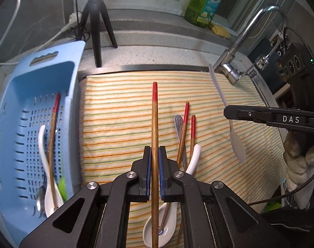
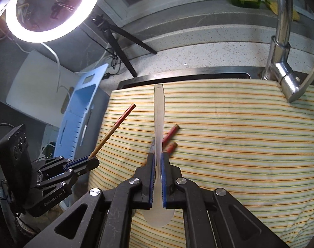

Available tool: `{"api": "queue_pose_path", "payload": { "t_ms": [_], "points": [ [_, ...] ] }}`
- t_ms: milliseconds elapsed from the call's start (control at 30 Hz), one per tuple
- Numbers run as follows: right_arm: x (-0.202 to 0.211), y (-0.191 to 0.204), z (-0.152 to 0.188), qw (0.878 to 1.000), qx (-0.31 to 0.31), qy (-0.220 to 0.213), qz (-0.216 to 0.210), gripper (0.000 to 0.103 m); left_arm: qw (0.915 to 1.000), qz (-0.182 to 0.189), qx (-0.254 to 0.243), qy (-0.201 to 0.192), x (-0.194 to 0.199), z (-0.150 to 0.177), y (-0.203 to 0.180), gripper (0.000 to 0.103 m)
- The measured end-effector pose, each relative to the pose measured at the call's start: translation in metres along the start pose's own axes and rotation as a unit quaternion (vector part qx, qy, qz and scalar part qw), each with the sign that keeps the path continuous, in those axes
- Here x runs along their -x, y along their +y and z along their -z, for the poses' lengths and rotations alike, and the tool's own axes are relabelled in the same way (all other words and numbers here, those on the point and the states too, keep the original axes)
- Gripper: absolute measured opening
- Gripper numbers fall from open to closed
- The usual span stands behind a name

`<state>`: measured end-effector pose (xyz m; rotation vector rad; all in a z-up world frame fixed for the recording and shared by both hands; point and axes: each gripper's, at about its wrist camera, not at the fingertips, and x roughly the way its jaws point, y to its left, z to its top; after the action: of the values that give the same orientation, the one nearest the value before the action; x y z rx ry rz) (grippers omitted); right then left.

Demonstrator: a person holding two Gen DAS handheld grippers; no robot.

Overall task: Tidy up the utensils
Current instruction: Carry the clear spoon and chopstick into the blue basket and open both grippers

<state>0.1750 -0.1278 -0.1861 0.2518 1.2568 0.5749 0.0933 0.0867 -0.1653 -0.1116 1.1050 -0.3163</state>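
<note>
Over the striped towel: both grippers hang above it.
Left gripper [image 1: 155, 157]: jaws clenched on a red-tipped chopstick [image 1: 154, 136], raised above the towel [image 1: 119, 111].
Right gripper [image 2: 157, 163]: jaws clamped on a translucent plastic spoon [image 2: 158, 111].
Towel: two chopsticks [image 1: 184, 124], metal spoon [image 1: 178, 124], white ceramic spoon [image 1: 193, 159].
Blue basket [image 1: 29, 95]: left of the towel, holding utensils.

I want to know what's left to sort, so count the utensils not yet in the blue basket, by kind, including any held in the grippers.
Red-tipped chopsticks: 3, one in the left gripper
White ceramic spoon: 1
Metal spoon: 1
Clear plastic spoon: 1, in the right gripper
Total: 6
</note>
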Motion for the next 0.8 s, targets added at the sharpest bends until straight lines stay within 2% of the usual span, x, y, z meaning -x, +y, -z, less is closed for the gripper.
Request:
{"api": "queue_pose_path", "payload": {
  "t_ms": [233, 467, 800],
  "points": [
    [-0.003, 0.034, -0.008, 1.0, 0.015, -0.002, -0.027, 0.005, 0.9995, -0.008, 0.013, -0.027, 0.03, 0.003, 0.019, 0.005],
    [-0.021, 0.084, -0.019, 0.998, 0.041, 0.002, -0.053, 0.005, 0.9976, -0.033, 0.04, -0.046, 0.054, 0.011, 0.056, 0.005],
    [-0.066, 0.156, -0.03, 0.995, 0.063, 0.018, -0.079, 0.005, 0.9939, -0.062, 0.078, -0.046, 0.069, 0.024, 0.117, 0.005]
  ]
}}
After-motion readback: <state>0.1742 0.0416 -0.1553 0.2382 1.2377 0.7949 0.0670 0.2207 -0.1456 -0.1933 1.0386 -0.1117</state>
